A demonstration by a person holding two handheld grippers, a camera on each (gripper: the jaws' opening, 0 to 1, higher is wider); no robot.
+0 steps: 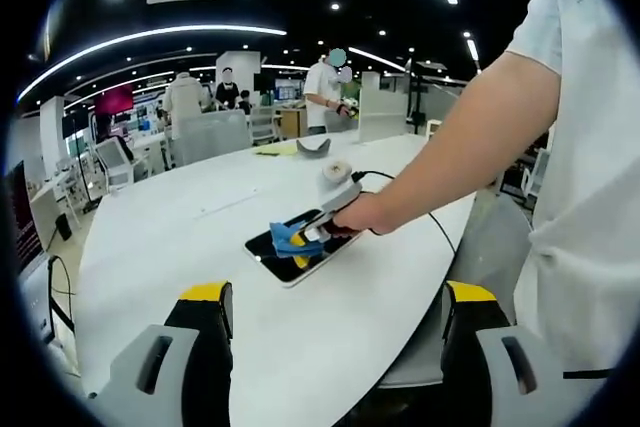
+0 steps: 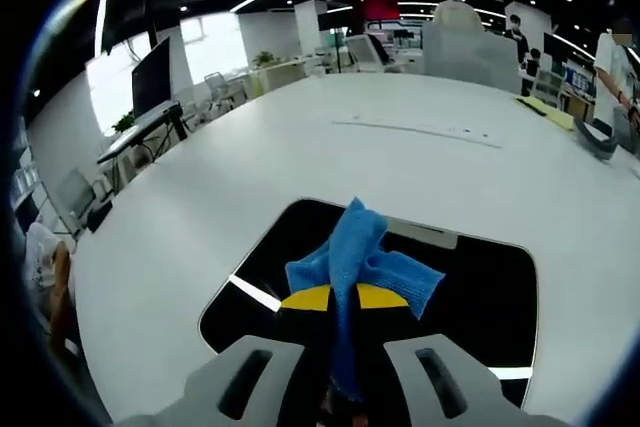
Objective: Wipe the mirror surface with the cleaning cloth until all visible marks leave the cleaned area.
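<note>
Just ahead of my right gripper (image 2: 340, 299), whose jaws are clenched on the blue cleaning cloth (image 2: 358, 257), the mirror (image 2: 480, 287) lies flat on the white surface (image 2: 300, 157). I judge the wiping step is in hand, cloth over the glass. Next I need firm strokes across the dark face. Its long axis runs crosswise to my right jaws. My left gripper (image 1: 335, 337) hangs back, jaws released, well apart from the mirror.
</note>
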